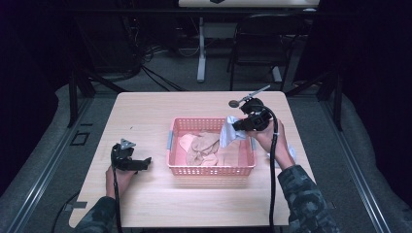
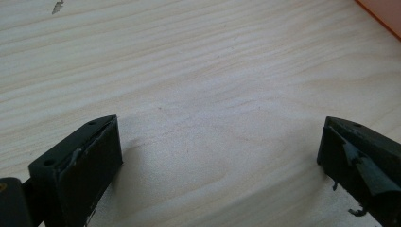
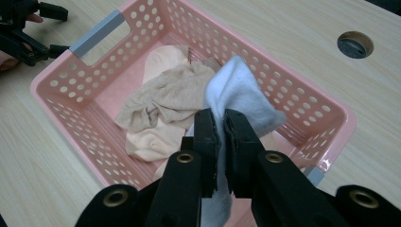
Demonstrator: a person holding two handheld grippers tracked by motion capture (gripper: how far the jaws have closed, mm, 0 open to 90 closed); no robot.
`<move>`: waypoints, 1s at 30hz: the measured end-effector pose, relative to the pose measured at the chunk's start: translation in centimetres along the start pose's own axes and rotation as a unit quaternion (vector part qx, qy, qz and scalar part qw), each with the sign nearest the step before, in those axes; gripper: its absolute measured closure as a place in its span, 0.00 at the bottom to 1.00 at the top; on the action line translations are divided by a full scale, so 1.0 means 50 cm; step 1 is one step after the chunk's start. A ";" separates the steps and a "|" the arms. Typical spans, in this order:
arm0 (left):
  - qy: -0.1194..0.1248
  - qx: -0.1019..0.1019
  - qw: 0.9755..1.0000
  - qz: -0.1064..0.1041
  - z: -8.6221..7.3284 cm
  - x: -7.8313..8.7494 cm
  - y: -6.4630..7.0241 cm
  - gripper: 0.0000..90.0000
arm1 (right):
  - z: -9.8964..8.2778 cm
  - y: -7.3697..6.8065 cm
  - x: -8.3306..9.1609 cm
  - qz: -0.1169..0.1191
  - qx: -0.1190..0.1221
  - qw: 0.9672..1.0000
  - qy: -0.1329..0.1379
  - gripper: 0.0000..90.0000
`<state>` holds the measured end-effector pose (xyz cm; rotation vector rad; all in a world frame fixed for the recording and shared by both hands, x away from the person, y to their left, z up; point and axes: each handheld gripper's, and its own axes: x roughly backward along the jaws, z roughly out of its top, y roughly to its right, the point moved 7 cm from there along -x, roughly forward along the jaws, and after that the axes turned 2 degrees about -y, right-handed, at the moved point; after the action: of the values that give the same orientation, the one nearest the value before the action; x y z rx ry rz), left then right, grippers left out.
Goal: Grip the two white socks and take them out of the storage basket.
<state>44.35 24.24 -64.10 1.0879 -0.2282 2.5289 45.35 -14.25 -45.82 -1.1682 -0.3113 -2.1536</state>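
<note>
We see a pink basket (image 1: pixel 212 170) sitting in the middle of a pale wooden table (image 1: pixel 160 204). The right gripper (image 3: pixel 218 137) hangs above the basket's right end, its jaws pressed together on a white sock (image 3: pixel 239 92) that droops over the basket's inside. Inside the basket lies a heap of beige socks (image 3: pixel 163 101), crumpled together toward its middle. A grey handle (image 3: pixel 97 32) marks the basket's left end. A second white cloth (image 1: pixel 291 154) lies on the table just right of the basket, partly hidden by the right hand (image 1: pixel 272 141). The left gripper (image 1: pixel 141 162) rests low over the table well to the left of the basket, its jaws spread wide with nothing between them but bare wood.
</note>
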 end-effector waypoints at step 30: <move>0.000 0.000 1.000 0.000 0.000 0.000 0.000 0.01 | 0.010 0.022 0.094 -0.006 -0.010 1.000 0.028 0.93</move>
<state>44.34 24.25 -64.10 1.0888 -0.2283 2.5292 44.57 -16.87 -41.82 -1.1174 -0.2732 -2.2014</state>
